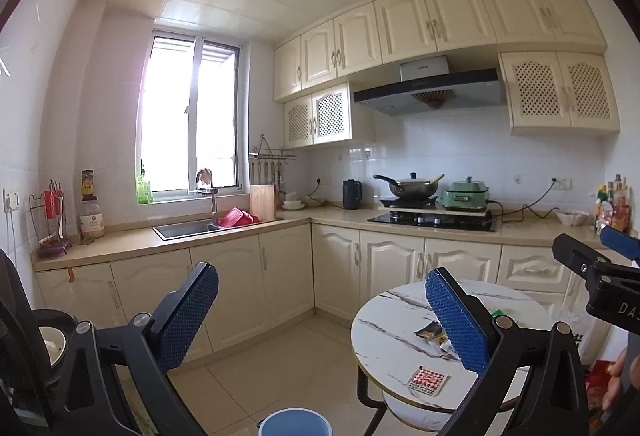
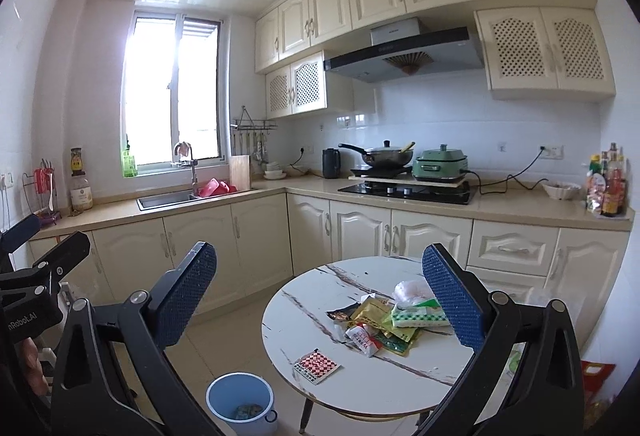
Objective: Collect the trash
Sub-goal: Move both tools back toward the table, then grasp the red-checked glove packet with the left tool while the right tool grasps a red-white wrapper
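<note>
A round white marble table [image 2: 320, 300] holds a pile of snack wrappers [image 2: 376, 320], a green tissue pack [image 2: 416, 316] and a red-checked packet [image 2: 316, 366] lying apart near the front edge. A blue bin [image 2: 240, 402] with some trash inside stands on the floor left of the table. My right gripper [image 2: 320, 300] is open and empty, raised in front of the table. My left gripper [image 1: 320, 312] is open and empty, further left; there the table [image 1: 384, 316], the checked packet [image 1: 428, 380] and the bin rim [image 1: 294, 420] show.
Cream base cabinets [image 2: 260, 232] and a beige counter with a sink [image 2: 168, 199], stove [image 2: 408, 191], wok and green cooker run along the back. Sauce bottles [image 2: 606, 183] stand at the right end. Tiled floor lies between table and cabinets.
</note>
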